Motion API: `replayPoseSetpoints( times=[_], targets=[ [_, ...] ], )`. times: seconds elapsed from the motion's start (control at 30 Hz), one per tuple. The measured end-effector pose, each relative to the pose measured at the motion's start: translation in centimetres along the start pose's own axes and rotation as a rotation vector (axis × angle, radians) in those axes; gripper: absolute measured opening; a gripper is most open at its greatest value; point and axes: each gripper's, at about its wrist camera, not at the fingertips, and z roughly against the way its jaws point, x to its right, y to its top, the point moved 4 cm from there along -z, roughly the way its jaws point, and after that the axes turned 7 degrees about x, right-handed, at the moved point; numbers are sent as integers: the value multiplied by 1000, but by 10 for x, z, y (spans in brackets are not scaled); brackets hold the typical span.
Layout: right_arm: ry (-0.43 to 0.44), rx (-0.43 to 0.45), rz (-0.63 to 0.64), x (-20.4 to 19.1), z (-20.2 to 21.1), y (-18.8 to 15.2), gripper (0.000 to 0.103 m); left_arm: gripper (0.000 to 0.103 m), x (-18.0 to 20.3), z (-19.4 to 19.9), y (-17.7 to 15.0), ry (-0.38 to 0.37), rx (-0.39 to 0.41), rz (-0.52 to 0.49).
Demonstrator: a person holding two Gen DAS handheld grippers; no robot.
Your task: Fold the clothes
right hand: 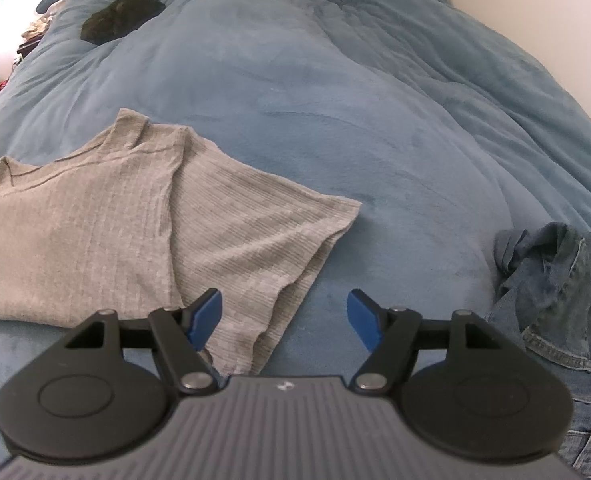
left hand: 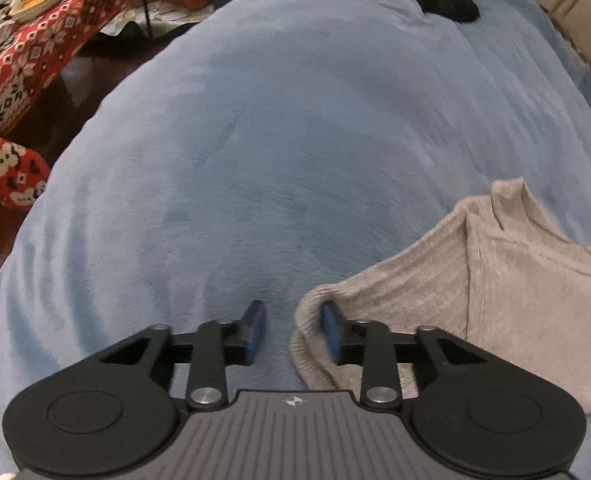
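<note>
Because the grey top (right hand: 107, 232) lies half-folded near the front edge of the bed, on the blue blanket (left hand: 275, 140), any clumsy move now would undo the fold. One side panel is already turned over the body, with the neck pointing toward the far end of the bed.

The left gripper (left hand: 293, 330) has its jaws partly apart. The left-hand corner of the top bulges up between them, against the inside of one blue pad, but the other pad stands clear over bare blanket, so nothing is pinched. If the jaws lift away while the cloth clings to that pad, the corner could be dragged and the edge rumpled.

The right gripper (right hand: 283, 320) is wide open above the top's lower right corner, where the layered hem fans out. One pad sits over the cloth, the other over blanket. Closing here could catch only the upper layer, so the layers would slide apart when raised. It could also nip the plush blanket along with the hem.

The jeans (right hand: 559, 300) lie crumpled near the bed's right edge, well apart, and a dark garment (right hand: 119, 16) lies at the far end.
</note>
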Motion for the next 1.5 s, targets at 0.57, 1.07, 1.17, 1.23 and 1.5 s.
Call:
replayPoseSetpoints(
  times=[0.57,1.07,1.17,1.23,1.5],
  targets=[
    [4,6,10,-3,2,-1,74,4,5,21,-4,-130,15,210],
    [-13,17,-2,12,15,-6,74,4,192,64,-6,-396,24,236],
    [-25,29,31,15,21,-6,74,4,231,48,-17,-412,3,200],
    [-25,32,37,18,23,-5,74,4,249,37,-22,-417,-6,195],
    [-28,29,24,24,18,-4,75,4,287,-9,-41,-382,-76,124]
  ],
)
